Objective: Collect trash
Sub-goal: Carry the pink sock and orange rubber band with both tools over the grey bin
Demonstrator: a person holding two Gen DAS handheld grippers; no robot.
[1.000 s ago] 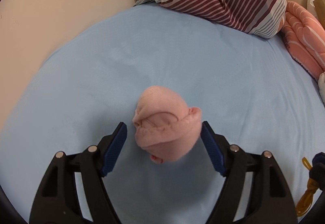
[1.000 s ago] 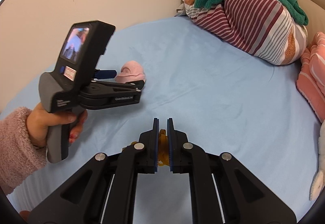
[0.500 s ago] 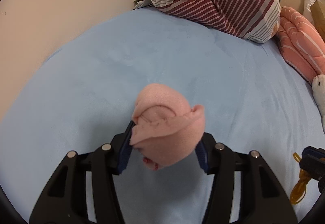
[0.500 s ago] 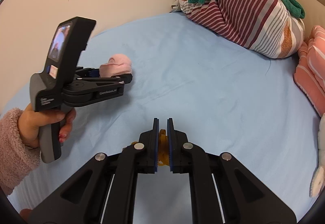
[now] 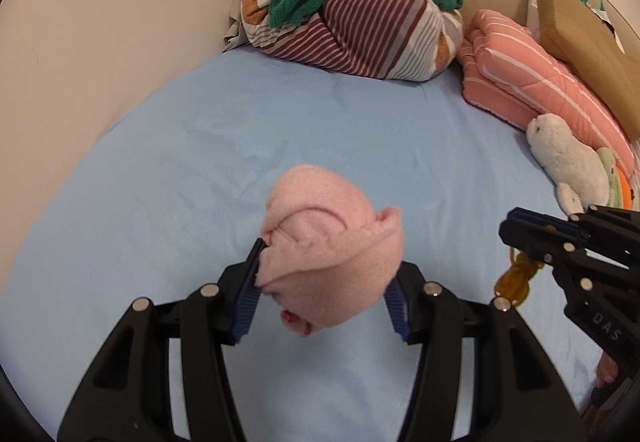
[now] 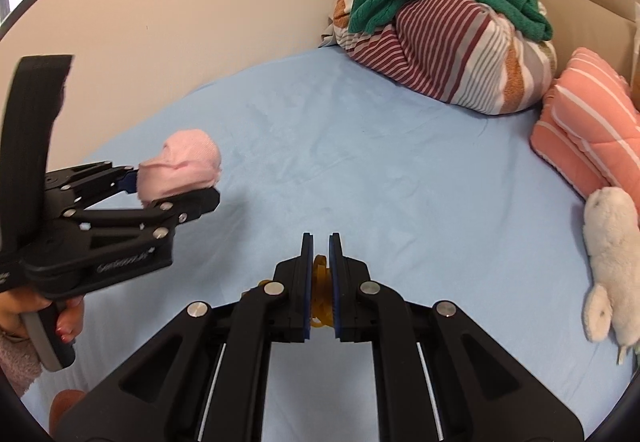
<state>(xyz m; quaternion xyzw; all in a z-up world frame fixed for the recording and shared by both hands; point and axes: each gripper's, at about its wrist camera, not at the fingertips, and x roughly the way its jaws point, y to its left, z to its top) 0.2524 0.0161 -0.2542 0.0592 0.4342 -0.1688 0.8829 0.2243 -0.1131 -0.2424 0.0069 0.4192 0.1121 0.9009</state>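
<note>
My left gripper [image 5: 324, 282] is shut on a rolled pink sock ball [image 5: 332, 254] and holds it above the light blue bed sheet [image 5: 320, 129]. It also shows in the right wrist view [image 6: 180, 165], lifted at the left. My right gripper [image 6: 320, 266] is shut on a bundle of yellow rubber bands [image 6: 322, 294]. In the left wrist view the rubber bands [image 5: 518, 276] hang from the right gripper [image 5: 520, 230] at the right.
A striped bundle with a green knit cloth [image 5: 356, 13] lies at the back by the wall. A folded pink striped quilt [image 5: 536, 73], a white plush toy [image 5: 568, 157] and a cardboard box [image 5: 584, 37] are at the right.
My left gripper closed on the pink sock ball and lifted it off the sheet. The right gripper stayed shut on the rubber bands and came closer to the left one.
</note>
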